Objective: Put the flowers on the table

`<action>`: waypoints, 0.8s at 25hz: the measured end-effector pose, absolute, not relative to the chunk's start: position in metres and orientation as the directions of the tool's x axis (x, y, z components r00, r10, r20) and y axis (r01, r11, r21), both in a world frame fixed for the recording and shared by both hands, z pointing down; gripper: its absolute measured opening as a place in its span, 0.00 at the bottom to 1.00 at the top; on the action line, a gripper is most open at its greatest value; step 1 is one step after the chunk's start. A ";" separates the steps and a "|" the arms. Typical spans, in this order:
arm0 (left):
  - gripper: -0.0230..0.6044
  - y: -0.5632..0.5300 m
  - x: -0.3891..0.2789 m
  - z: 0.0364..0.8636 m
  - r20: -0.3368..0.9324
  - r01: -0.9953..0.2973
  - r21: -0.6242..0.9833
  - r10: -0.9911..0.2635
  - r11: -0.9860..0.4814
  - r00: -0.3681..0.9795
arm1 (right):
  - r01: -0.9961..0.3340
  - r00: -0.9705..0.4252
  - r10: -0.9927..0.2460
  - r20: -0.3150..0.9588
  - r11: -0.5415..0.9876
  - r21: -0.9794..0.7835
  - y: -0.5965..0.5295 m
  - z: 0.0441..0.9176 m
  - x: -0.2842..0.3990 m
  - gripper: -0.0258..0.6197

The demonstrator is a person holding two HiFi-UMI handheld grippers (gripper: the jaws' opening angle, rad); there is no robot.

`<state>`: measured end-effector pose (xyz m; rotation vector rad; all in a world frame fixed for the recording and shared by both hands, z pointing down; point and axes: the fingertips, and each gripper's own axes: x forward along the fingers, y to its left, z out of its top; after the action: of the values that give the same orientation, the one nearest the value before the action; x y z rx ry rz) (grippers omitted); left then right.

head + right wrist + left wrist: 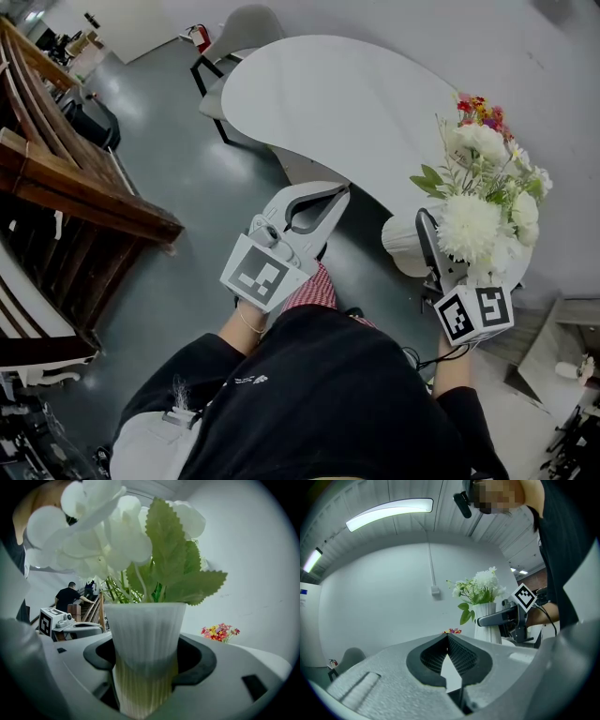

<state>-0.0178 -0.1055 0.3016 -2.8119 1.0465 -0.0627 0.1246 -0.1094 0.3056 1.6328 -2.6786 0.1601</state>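
We see 1 white table (347,103) with a smooth, curved, bean-shaped top, standing on a grey floor (178,187). Near its far right edge sits 1 small bunch of red, yellow and purple flowers (480,106). At the near right edge 1 white ribbed vase (401,242) overlaps the surface; we cannot tell whether its base touches. At the far left end 1 grey chair (239,37) stands on the floor against the table's edge.
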 end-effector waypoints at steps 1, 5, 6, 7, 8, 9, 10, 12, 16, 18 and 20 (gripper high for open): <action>0.03 -0.106 -0.017 0.301 -0.011 -0.644 -0.144 -0.650 -0.751 0.760 | -0.888 -0.458 -0.887 0.055 0.453 -0.084 -0.109 0.305 0.125 0.58; 0.03 -0.108 -0.014 0.300 -0.012 -0.635 -0.147 -0.641 -0.758 0.768 | -0.890 -0.455 -0.888 0.061 0.451 -0.071 -0.109 0.305 0.126 0.58; 0.03 -0.108 -0.013 0.300 -0.010 -0.633 -0.149 -0.639 -0.760 0.769 | -0.891 -0.453 -0.890 0.062 0.448 -0.071 -0.109 0.305 0.126 0.58; 0.03 -0.109 -0.013 0.300 -0.009 -0.630 -0.151 -0.636 -0.762 0.771 | -0.892 -0.450 -0.891 0.063 0.445 -0.071 -0.109 0.305 0.126 0.58; 0.03 -0.109 -0.013 0.300 -0.010 -0.628 -0.152 -0.634 -0.763 0.773 | -0.894 -0.447 -0.892 0.063 0.443 -0.073 -0.109 0.305 0.126 0.58; 0.03 -0.109 -0.013 0.300 -0.011 -0.626 -0.153 -0.632 -0.765 0.775 | -0.894 -0.446 -0.893 0.063 0.441 -0.073 -0.109 0.305 0.126 0.58; 0.03 -0.109 -0.013 0.300 -0.012 -0.624 -0.154 -0.630 -0.766 0.776 | -0.894 -0.446 -0.893 0.063 0.441 -0.074 -0.109 0.305 0.126 0.58; 0.03 -0.110 -0.012 0.299 -0.011 -0.620 -0.158 -0.627 -0.768 0.779 | -0.895 -0.445 -0.893 0.064 0.440 -0.072 -0.109 0.305 0.126 0.58; 0.03 -0.109 -0.013 0.298 -0.011 -0.614 -0.154 -0.620 -0.774 0.785 | -0.899 -0.437 -0.897 0.062 0.432 -0.075 -0.108 0.303 0.124 0.58; 0.03 -0.111 -0.013 0.297 -0.012 -0.610 -0.156 -0.616 -0.777 0.788 | -0.899 -0.435 -0.898 0.060 0.430 -0.078 -0.107 0.303 0.124 0.58; 0.03 -0.112 -0.011 0.297 -0.014 -0.602 -0.163 -0.608 -0.782 0.794 | -0.901 -0.431 -0.900 0.059 0.427 -0.076 -0.108 0.303 0.124 0.58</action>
<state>-0.0108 -0.1122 0.2970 -2.8235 0.9588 -0.0588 0.1241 -0.1078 0.3032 1.6702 -2.6458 0.1496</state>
